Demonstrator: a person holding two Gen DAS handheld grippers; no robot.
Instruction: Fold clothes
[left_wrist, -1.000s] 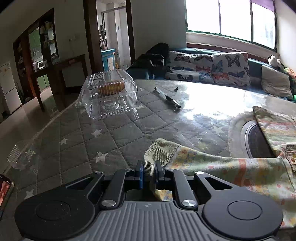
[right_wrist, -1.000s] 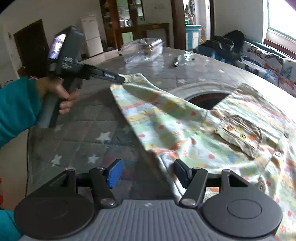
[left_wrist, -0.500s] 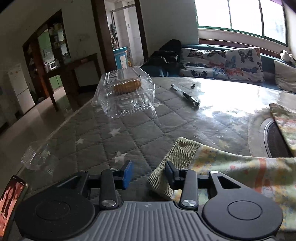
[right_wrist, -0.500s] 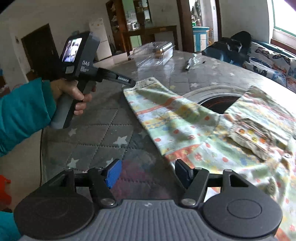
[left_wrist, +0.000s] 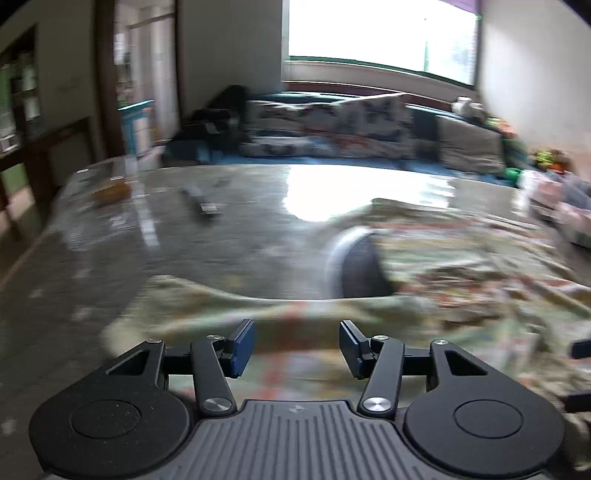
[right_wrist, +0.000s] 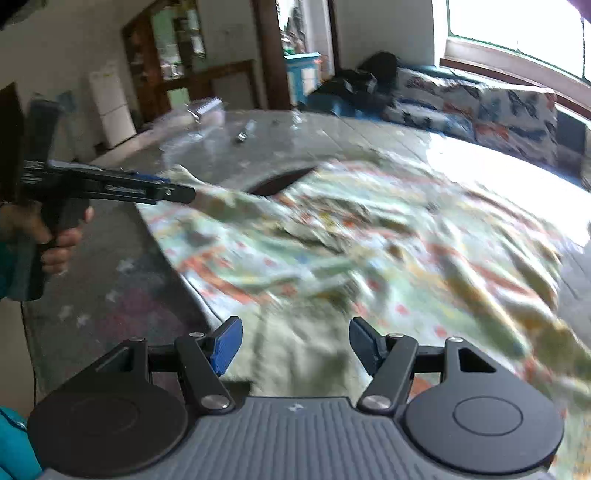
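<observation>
Near the worktop's (right_wrist: 122, 291) left edge, the left claw (left_wrist: 297, 347) hangs wide apart over a sleeve of the patterned shirt (right_wrist: 369, 251), gripping nothing. That shirt lies spread across the middle, partly covering a round opening (left_wrist: 360, 271). Over its near hem, the right claw (right_wrist: 295, 345) also stands wide and empty. Both views are blurred.
</observation>
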